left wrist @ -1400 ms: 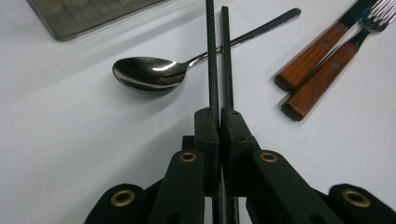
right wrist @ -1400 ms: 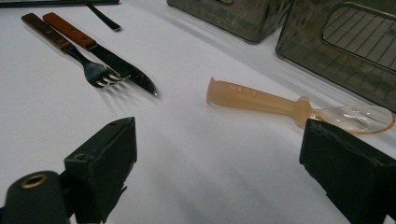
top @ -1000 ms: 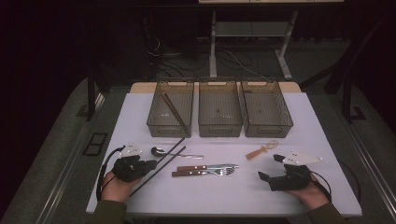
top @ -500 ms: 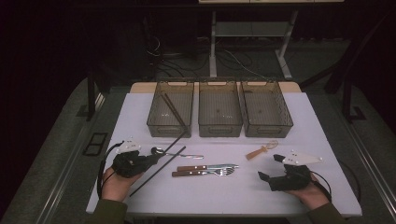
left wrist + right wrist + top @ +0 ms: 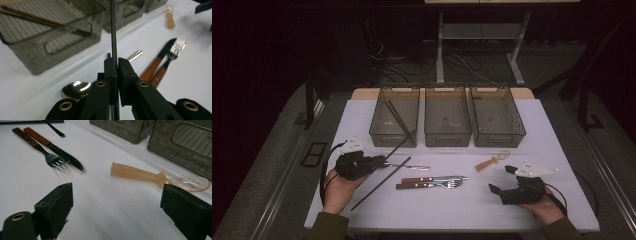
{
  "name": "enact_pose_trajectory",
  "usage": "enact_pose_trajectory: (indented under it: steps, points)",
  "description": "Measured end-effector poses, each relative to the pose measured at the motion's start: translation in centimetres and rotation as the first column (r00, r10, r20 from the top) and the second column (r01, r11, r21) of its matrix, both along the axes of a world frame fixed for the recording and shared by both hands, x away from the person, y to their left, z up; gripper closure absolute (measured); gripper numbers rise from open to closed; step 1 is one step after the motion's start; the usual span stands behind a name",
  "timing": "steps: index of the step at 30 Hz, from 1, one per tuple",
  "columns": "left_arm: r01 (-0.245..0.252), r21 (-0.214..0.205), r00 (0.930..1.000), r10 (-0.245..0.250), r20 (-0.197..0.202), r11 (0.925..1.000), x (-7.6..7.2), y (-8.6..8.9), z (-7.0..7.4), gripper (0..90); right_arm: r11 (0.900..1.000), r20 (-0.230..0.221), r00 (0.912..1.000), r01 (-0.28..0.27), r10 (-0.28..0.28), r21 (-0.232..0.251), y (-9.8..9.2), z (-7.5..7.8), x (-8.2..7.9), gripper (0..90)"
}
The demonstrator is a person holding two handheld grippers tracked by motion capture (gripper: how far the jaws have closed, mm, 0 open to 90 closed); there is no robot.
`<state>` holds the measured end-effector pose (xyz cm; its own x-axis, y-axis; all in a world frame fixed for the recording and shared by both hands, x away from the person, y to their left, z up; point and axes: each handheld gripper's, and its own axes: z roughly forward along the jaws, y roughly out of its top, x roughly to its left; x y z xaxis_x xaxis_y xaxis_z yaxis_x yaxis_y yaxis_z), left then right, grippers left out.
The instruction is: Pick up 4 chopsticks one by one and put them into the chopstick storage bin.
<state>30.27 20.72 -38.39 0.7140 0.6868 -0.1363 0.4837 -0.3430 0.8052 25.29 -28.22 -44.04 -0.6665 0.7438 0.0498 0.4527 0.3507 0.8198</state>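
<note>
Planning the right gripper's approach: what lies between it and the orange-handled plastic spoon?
Bare white table between the open right gripper and the spoon, in the right gripper view.

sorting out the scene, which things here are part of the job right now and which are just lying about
In the job: left gripper, shut on the black chopstick; left bin holding brown chopsticks.

Lying about: metal spoon, knife, fork, orange-handled spoon, the two other bins, open right gripper.

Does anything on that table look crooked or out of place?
Nothing spilled or broken. One black chopstick lies slanted across the table, apart from the brown pair inside the left bin, and the left gripper pinches another black chopstick.
</note>
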Motion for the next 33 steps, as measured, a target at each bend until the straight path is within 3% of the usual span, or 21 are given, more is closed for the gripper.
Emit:
enact_pose_trajectory:
  steps: [24, 33]
  points:
    - [-0.033, -0.054, 0.998, 0.036, 0.051, 0.998, 6.5, -1.4, 3.4, 85.9, 0.9999, 0.001, 0.9999, 0.013, -0.013, 0.008, -0.3, 0.0, 0.0, 11.3]
    - [-0.047, -0.006, 0.9972, 0.047, 0.059, 0.9989, 9.3, -2.7, 4.7, 85.8, 0.9999, 0.001, 0.9999, 0.012, -0.012, 0.009, -0.2, 0.0, -0.1, 11.3]
